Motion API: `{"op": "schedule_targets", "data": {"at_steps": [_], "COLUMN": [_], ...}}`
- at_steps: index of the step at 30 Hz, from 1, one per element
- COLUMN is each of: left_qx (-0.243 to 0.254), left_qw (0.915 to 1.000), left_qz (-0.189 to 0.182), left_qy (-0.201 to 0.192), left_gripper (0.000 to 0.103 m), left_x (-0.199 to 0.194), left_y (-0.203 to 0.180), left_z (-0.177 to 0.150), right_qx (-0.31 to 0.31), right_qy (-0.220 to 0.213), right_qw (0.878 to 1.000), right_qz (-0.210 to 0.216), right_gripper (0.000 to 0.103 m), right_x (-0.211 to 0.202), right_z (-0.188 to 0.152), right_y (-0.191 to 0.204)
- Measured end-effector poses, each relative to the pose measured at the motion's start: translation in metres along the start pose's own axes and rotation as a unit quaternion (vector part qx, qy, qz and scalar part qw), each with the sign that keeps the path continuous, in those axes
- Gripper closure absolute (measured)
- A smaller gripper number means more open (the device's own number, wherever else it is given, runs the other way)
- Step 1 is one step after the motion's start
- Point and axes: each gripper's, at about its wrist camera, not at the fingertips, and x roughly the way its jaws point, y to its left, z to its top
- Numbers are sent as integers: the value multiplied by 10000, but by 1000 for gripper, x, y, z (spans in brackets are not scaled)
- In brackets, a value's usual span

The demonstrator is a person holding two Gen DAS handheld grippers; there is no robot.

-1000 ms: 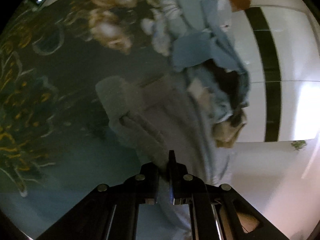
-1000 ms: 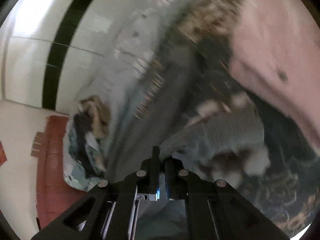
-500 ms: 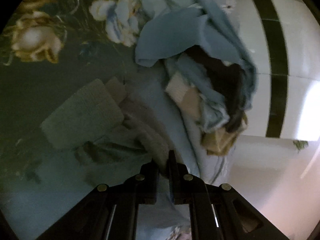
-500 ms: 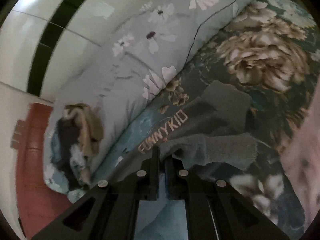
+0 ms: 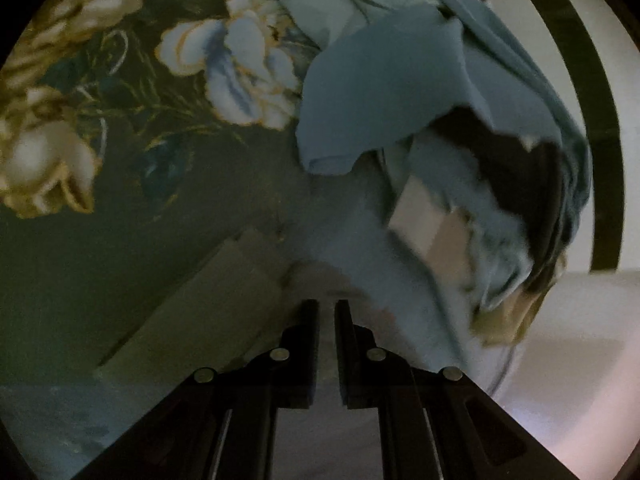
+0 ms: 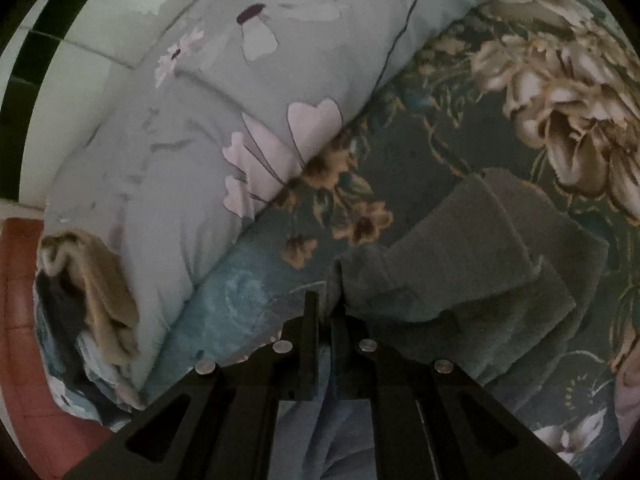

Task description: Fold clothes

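In the right wrist view we see the right gripper [image 6: 325, 300] at lower centre, its jaws nearly together and pinching an edge of the grey garment [image 6: 472, 264], which lies partly folded on the dark floral bedspread [image 6: 440, 128] at right of centre. A pale flowered pillow [image 6: 208, 120] fills the upper left, with a heap of clothes [image 6: 84, 292] at its lower left end. In the left wrist view the left gripper [image 5: 327, 308] sits at lower centre with a narrow gap (whether cloth sits between the jaws we cannot tell), just above the same garment [image 5: 208, 312], and a blue cloth [image 5: 384, 84] hangs upper right
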Motion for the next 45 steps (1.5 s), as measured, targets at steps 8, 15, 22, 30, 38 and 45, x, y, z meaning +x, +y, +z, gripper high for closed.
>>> {"op": "schedule_targets", "data": {"at_steps": [8,15,22,30,38,45], "left_qx": [274,-336,-858,-617,-697,-989], "left_qw": [9964,9952,9933,9943,9946,9944], "left_qz": [437,719,546,626,471,39], "left_qy": [-666,-573,-547,-607,-602,-381], "left_gripper": [43,43,43,43,43,43], "left_x": [-47,-42,-25,-10,-18,-20], "left_y": [17,68,88,73,75,83], "left_z": [-32,-64,-66,-55,-62,-71], "right_qx": [-639,-392,651,963,754,1138], "right_qy": [-472,-467,-253,-652,-295,-380], "right_qw": [9952,9967,9963,9911,9949,9898], "right_qz": [567,530,507,647,593,764], "right_gripper": [37,37,37,37,47,91], "right_x": [-43,-72,-51,-61,-24,-13], "right_z": [-14,-55,-75,-62,-54,-47], "right_y": [0,-43,-94,-87,-82,-88]}}
